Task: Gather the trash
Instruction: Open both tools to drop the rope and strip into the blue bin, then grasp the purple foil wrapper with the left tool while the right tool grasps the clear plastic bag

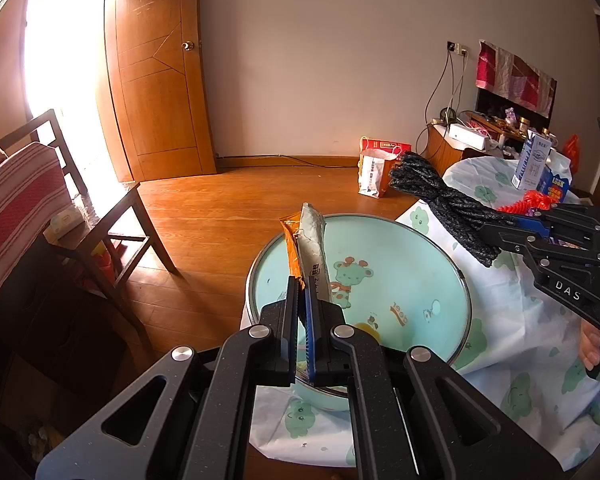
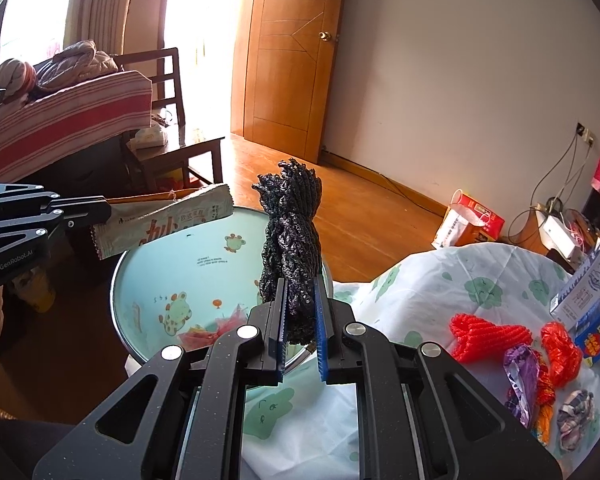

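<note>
Two hand-held grippers hang over a pale-green cartoon basin [image 1: 400, 256] at the edge of a counter [image 2: 440, 280] draped in a leaf-print cloth. The left hand-held gripper [image 1: 303, 300] is clenched on flat wrappers [image 1: 310, 240], a grey one backed by an orange one, which stick up past its tips above the basin's far rim. The right hand-held gripper [image 2: 300, 312] is clamped on a black mesh bundle [image 2: 292, 232], upright over the basin's near-right side. More trash lies on the cloth near the right hand-held gripper: a red net [image 2: 488, 336], an orange bag [image 2: 560, 348], a purple wrapper [image 2: 522, 372] and a crumpled scrap [image 2: 578, 412], beside cartons [image 2: 588, 280]. The basin looks like the collecting point, and both loads seem ready to drop. The risks are in the release: the long wrappers reach beyond the rim toward the wood floor [image 1: 220, 208], so letting go here could tip them over the edge; the springy mesh may snag on the toothed pads [image 2: 323, 320] or bounce out. The basin overhangs the counter's edge, and a knock from either tool could shift it.
</note>
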{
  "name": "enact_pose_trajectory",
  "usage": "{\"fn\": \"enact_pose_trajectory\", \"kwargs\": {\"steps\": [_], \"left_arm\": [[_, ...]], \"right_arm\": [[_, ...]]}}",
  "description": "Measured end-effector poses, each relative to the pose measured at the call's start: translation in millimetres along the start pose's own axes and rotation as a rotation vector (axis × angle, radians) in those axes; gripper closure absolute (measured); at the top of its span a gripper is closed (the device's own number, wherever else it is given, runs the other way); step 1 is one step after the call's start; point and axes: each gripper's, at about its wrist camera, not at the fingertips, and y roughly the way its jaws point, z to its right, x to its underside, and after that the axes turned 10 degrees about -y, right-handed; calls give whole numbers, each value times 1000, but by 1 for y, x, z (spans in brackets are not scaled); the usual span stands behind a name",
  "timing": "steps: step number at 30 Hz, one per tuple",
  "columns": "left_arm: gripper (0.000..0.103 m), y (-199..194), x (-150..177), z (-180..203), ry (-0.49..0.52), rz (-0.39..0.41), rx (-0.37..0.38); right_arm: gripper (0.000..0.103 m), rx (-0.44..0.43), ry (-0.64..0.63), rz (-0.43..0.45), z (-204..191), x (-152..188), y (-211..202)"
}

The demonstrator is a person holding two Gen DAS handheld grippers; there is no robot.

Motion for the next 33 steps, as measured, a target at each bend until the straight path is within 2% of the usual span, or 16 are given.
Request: {"fn": "enact_pose_trajectory", "kwargs": {"steps": [6, 8, 10, 11, 12, 13, 14, 15, 17, 19, 21, 23, 26, 33], "left_arm": [[100, 1, 1, 3, 4, -1, 7], [96, 1, 2, 4, 7, 0, 5], [95, 2, 3, 4, 4, 1, 4], [87, 2, 4, 5, 3, 2, 1], [81, 2, 4, 5, 2, 4, -2], [68, 2, 5, 5, 0, 8, -9], [59, 1, 5, 5, -5, 16, -15], [56, 1, 5, 4, -7, 18, -16], [38, 0, 5, 4, -14, 25, -29], [30, -1, 5, 5, -19, 37, -40], [28, -2, 6, 6, -17, 38, -41], [15, -2, 7, 8, -17, 46, -51], [7, -1, 9, 11, -18, 37, -50], [6, 11, 19, 19, -21, -30, 6]], "right_arm": [[90, -6, 1, 1, -2, -2, 2], [90, -8, 1, 0, -3, -2, 3], [82, -12, -3, -7, -4, -1, 5], [73, -6, -4, -6, -5, 0, 5], [70, -5, -2, -6, -5, 1, 5], [70, -7, 2, -7, -5, 2, 5], [68, -8, 6, -9, -5, 2, 5], [65, -4, 9, -9, -4, 3, 5], [64, 1, 16, -8, -3, 5, 3], [60, 4, 26, -8, -1, 8, 1], [55, 12, 34, -6, 1, 11, -2], [50, 25, 37, -9, 1, 13, -5], [47, 38, 39, -10, 4, 17, -10], [43, 109, 66, -21, 17, 33, -35]]}}
